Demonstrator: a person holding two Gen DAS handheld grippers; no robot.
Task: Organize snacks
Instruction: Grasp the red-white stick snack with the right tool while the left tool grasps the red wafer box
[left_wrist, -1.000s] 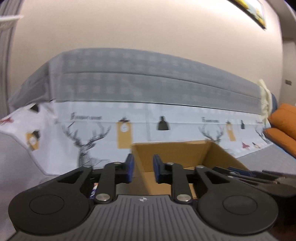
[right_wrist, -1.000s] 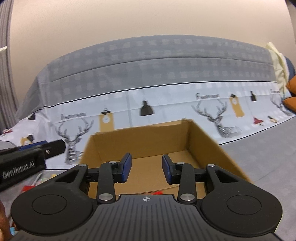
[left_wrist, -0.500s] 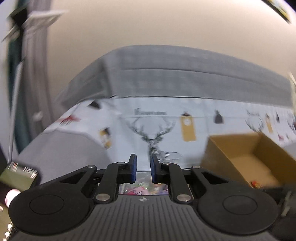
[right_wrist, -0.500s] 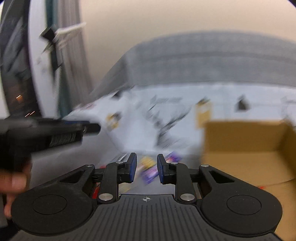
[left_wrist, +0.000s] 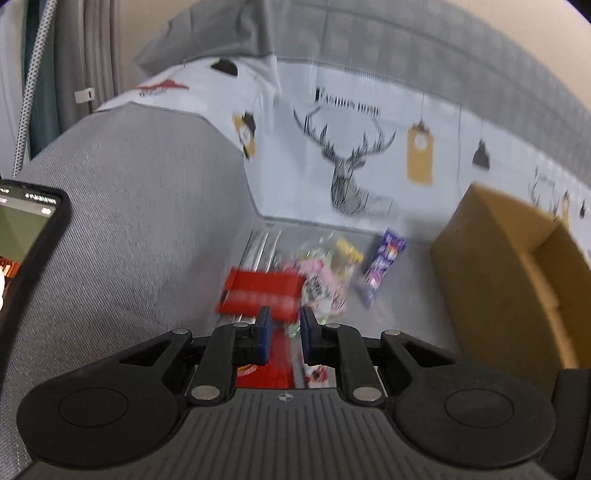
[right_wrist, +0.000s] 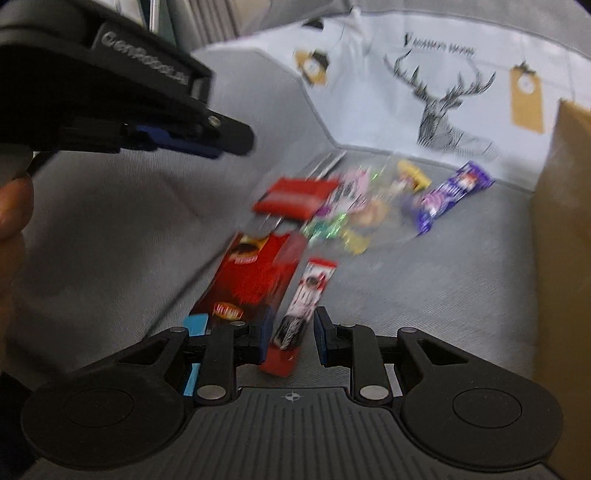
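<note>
Snacks lie in a pile on a grey sofa seat: a red flat pack (left_wrist: 260, 291) (right_wrist: 295, 195), a purple bar (left_wrist: 382, 266) (right_wrist: 448, 197), a yellow pack (left_wrist: 345, 254), a large red box (right_wrist: 251, 277) and a red-and-white bar (right_wrist: 306, 299). A cardboard box (left_wrist: 517, 266) (right_wrist: 561, 221) stands to their right. My left gripper (left_wrist: 284, 334) is open and empty above the pile. My right gripper (right_wrist: 291, 334) is open and empty, just above the red-and-white bar. The left gripper also shows in the right wrist view (right_wrist: 195, 142), upper left.
The sofa armrest (left_wrist: 129, 206) rises on the left. A deer-print cloth (left_wrist: 347, 170) covers the backrest behind the snacks. A phone (left_wrist: 22, 236) is at the left edge.
Both grippers swung left and down from the cardboard box to the snack pile. The box now sits at the right edge of both views.
</note>
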